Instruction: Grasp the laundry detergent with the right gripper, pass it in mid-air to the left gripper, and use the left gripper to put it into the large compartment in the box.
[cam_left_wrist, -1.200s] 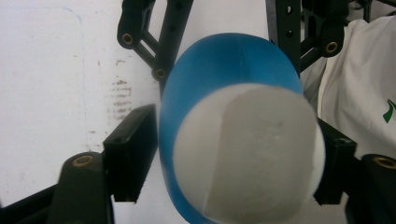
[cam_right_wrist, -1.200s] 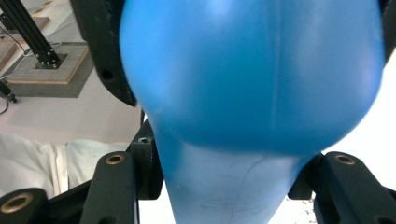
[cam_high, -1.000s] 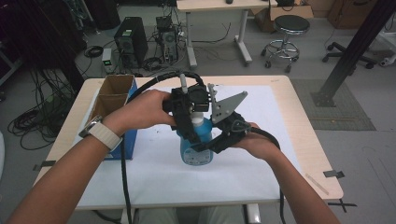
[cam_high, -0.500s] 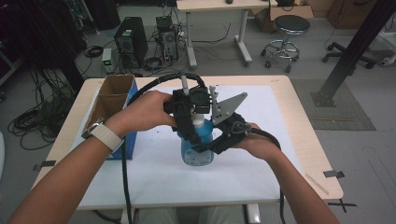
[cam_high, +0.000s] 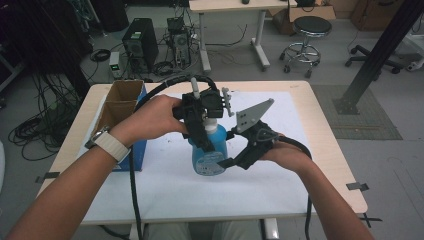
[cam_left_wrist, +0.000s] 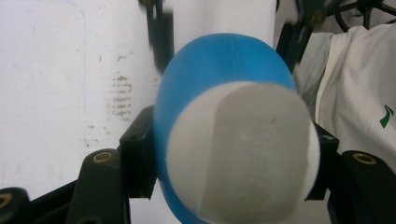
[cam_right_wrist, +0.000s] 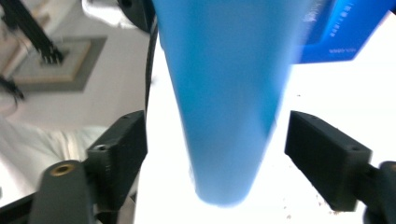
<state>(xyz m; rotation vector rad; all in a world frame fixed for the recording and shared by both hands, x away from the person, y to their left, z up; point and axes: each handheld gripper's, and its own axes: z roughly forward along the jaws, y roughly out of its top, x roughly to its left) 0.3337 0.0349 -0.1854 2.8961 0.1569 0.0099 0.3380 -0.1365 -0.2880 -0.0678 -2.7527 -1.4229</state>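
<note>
From 9 o'clock the brown and blue box (cam_high: 121, 117) sits at the table's left edge; just right of it the left gripper (cam_high: 200, 120) stays clamped on the cap of the blue bottle (cam_high: 210, 152), jaws pressed to both sides in the left gripper view. Since a second ago the bottle has barely moved, still upright mid-table. At 3 o'clock the right gripper (cam_high: 240, 155) straddles its base, jaws parted, gaps visible; that grip is probably not yet made

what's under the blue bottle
The blue bottle stands on a white sheet that covers the table. The spot beneath its base is hidden by the bottle itself, and the left gripper covers its upper part.
</note>
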